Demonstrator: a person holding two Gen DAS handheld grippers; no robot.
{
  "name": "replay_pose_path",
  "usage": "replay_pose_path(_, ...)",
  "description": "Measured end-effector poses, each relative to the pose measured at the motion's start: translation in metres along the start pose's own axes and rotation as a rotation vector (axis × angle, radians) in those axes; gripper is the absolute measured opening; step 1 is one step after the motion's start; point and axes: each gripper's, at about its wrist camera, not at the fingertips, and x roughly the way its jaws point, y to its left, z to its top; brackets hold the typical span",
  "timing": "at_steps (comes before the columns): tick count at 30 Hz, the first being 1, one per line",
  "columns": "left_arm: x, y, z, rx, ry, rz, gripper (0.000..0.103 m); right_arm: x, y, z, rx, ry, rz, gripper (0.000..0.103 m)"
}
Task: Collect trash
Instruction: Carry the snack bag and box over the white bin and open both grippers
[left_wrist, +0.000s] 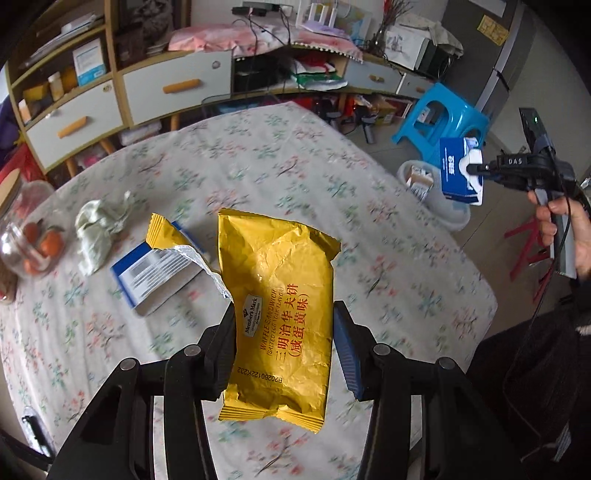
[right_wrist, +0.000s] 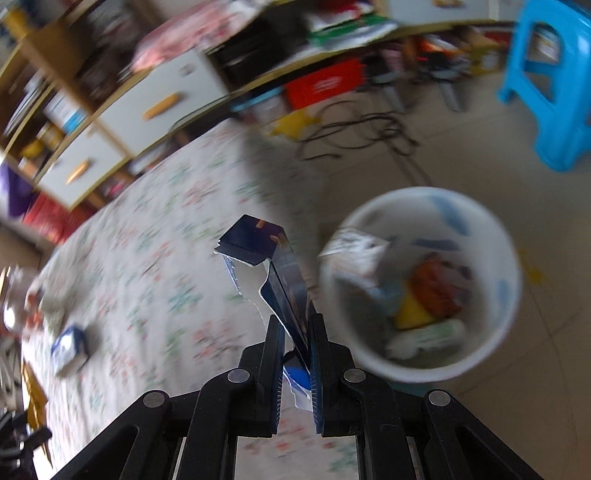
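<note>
My left gripper (left_wrist: 284, 317) is shut on a yellow snack wrapper (left_wrist: 277, 295) and holds it above the floral table (left_wrist: 258, 158). A torn yellow and blue wrapper (left_wrist: 162, 266) and a crumpled tissue (left_wrist: 99, 229) lie on the table to the left. My right gripper (right_wrist: 297, 325) is shut on a blue and white wrapper (right_wrist: 273, 266), just left of the white trash bin (right_wrist: 421, 284), which holds several pieces of trash. In the left wrist view the right gripper (left_wrist: 476, 170) holds that blue wrapper (left_wrist: 458, 170) above the bin (left_wrist: 439, 195) beside the table.
A glass jar with orange fruit (left_wrist: 29, 229) stands at the table's left edge. A blue plastic stool (left_wrist: 439, 122) stands on the floor behind the bin. Shelves and drawers (left_wrist: 110, 96) line the far wall. Cables (right_wrist: 362, 129) lie on the floor.
</note>
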Motion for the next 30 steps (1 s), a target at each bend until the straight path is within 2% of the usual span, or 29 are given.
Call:
replay_pose_path(5,0.023,-0.034,0.028,-0.011,-0.009,-0.031,0.05,0.0,-0.047,0.008,0.106,-0.015,-0.047,0.011)
replay_pose_path(8,0.037,-0.059,0.043,0.006,-0.012,-0.048,0.05,0.002,-0.072,0.011,0.156,-0.032,-0.058,0.016)
replay_pose_path(10,0.047,-0.076,0.053,0.029,-0.006,-0.051,0.05,0.004,-0.087,0.012,0.194,-0.025,-0.079,0.041)
replay_pose_path(11,0.054,-0.086,0.059,0.043,0.001,-0.057,0.05,0.003,-0.095,0.011,0.221,-0.022,-0.079,0.046)
replay_pose_path(15,0.084,-0.126,0.085,0.069,0.023,-0.114,0.05,-0.01,-0.119,0.008,0.277,-0.024,-0.045,0.046)
replay_pose_path(23,0.14,-0.224,0.129,0.158,0.052,-0.208,0.05,-0.045,-0.154,-0.008,0.28,-0.049,-0.077,0.054)
replay_pose_path(30,0.178,-0.28,0.154,0.213,0.056,-0.217,0.051,-0.061,-0.179,-0.012,0.283,-0.076,-0.107,0.057)
